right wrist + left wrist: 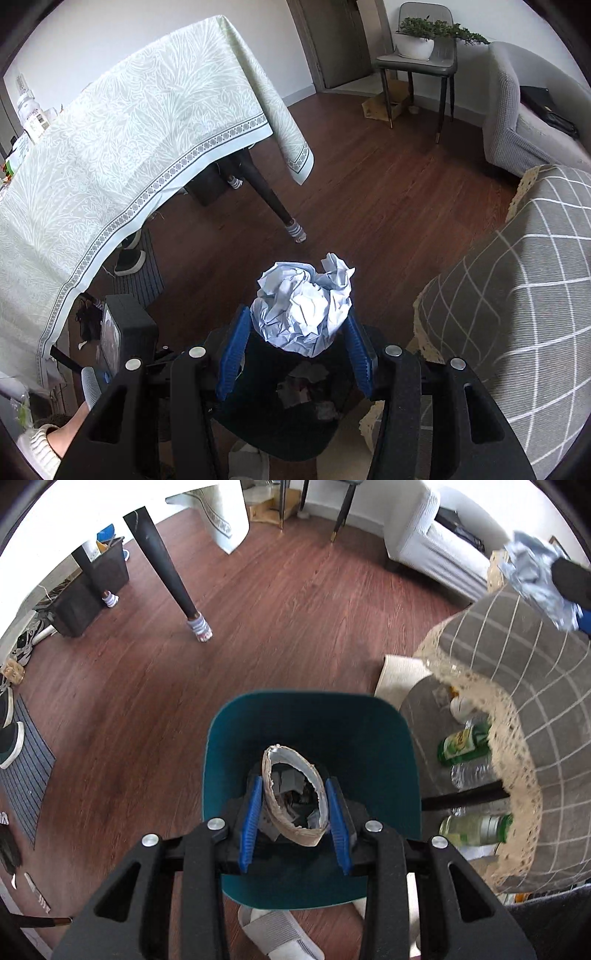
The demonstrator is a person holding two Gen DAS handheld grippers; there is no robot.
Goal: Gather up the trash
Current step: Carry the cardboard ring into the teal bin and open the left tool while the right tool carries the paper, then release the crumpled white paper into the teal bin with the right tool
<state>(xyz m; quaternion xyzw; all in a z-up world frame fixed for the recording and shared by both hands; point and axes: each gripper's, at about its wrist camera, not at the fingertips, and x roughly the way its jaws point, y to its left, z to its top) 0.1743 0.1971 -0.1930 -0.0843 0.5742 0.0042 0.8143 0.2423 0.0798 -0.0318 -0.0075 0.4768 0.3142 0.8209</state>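
A dark reddish-brown wood-plank floor (258, 635) fills most of both views. At the left of the right wrist view, a pale green leaf-patterned tablecloth (122, 147) hangs over a table with tapered black legs. A low table draped in a grey cloth with a white grid and cream lace edging (524, 657) stands at the right, and several plastic bottles (469, 746) lie in the shadow beneath it. A light grey sofa (517, 122) sits beyond, and a grey chair holding a potted plant (421, 40) stands by the far wall.

On the floor, directly below both grippers, stands a teal plastic waste bin (369, 731) with scraps of paper already inside.

The left gripper (295, 805) points steeply down over the bin, its blue pads clamped on a flattened brown cardboard tube (291, 801) with a torn rim, squeezing it into an oval just above the bin's opening.

The right gripper (301, 328) is tilted down above the same bin (273, 435), its blue pads pressing either side of a crumpled ball of white paper (303, 306). In the left wrist view that paper ball (535, 576) shows high at the right edge, above the grid cloth.
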